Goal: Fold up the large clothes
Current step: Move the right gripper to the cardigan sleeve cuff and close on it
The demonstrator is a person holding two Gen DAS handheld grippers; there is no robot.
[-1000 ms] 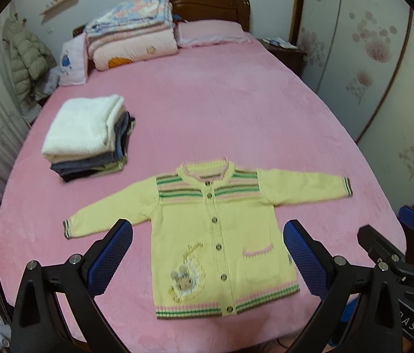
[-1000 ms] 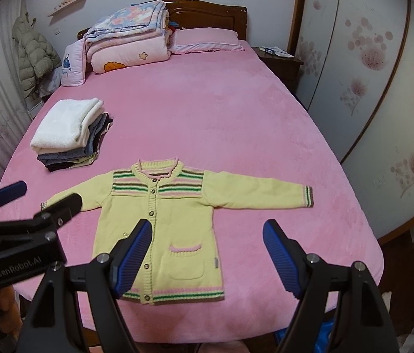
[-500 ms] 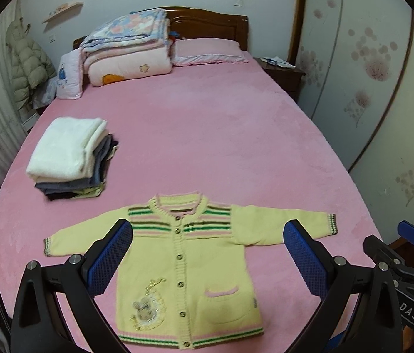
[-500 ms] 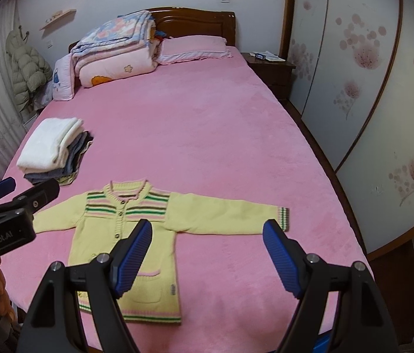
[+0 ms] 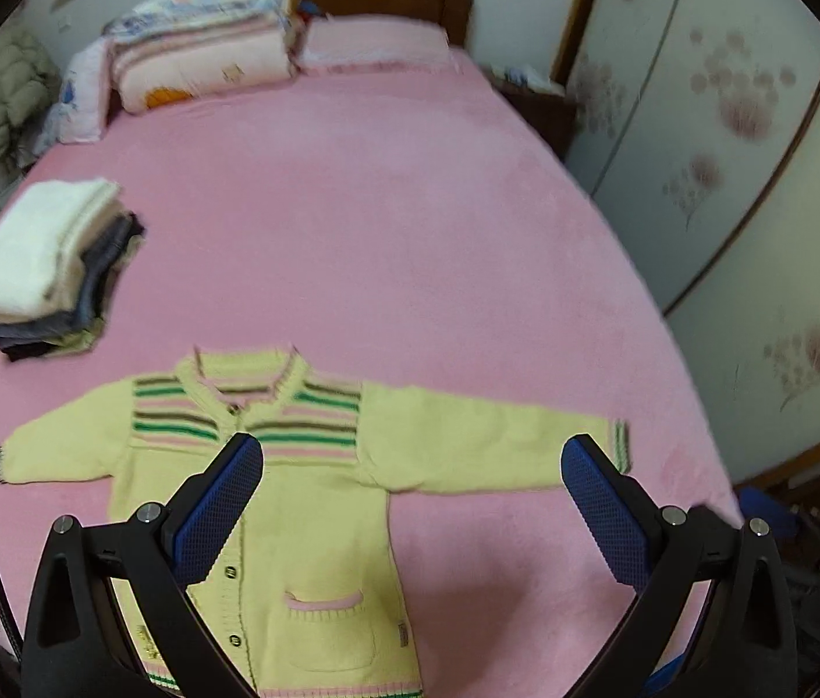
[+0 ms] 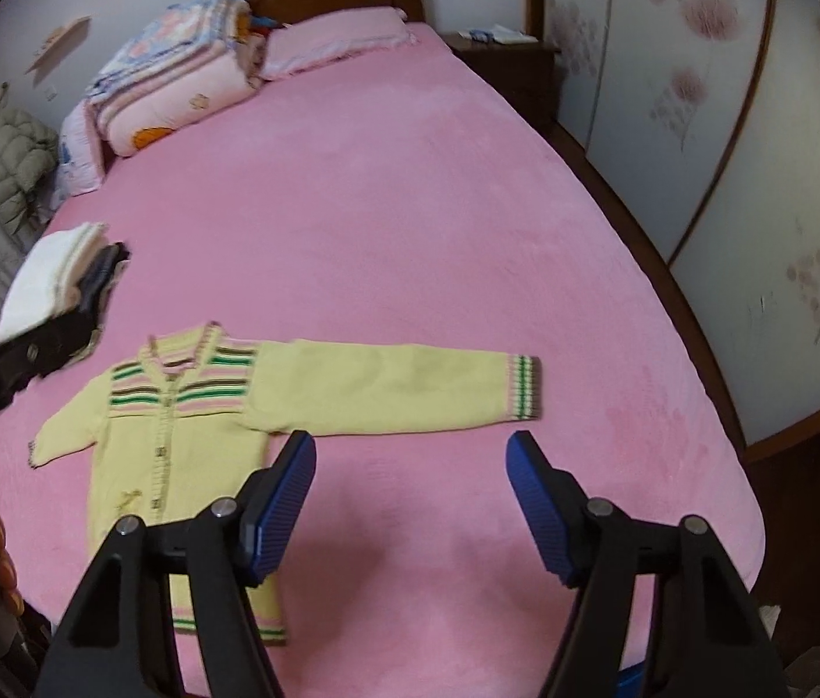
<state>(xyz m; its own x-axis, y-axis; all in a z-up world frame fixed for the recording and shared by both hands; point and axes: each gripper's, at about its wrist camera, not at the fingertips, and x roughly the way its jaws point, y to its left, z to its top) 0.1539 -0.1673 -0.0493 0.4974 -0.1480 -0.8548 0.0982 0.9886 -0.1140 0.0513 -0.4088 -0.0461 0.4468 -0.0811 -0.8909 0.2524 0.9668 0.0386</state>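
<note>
A yellow knitted cardigan [image 5: 305, 500] with pink, green and brown stripes lies flat and buttoned on the pink bed, both sleeves spread out; it also shows in the right wrist view [image 6: 188, 424]. My left gripper [image 5: 412, 500] is open and empty, held above the cardigan's body and right armpit. My right gripper [image 6: 412, 494] is open and empty, held above the bed just in front of the right sleeve [image 6: 398, 387]. The left gripper's body [image 6: 20, 360] shows at the left edge of the right wrist view.
A stack of folded clothes [image 5: 43, 267] with a white one on top sits at the bed's left side. Folded quilts [image 5: 206, 64] and a pillow [image 5: 375, 46] lie at the headboard. A wardrobe [image 5: 759, 186] stands to the right, past the bed's right edge [image 6: 695, 349].
Both grippers have moved right and lower toward the cardigan's right sleeve, so the cardigan sits further left in both views. Both stay open and empty.
</note>
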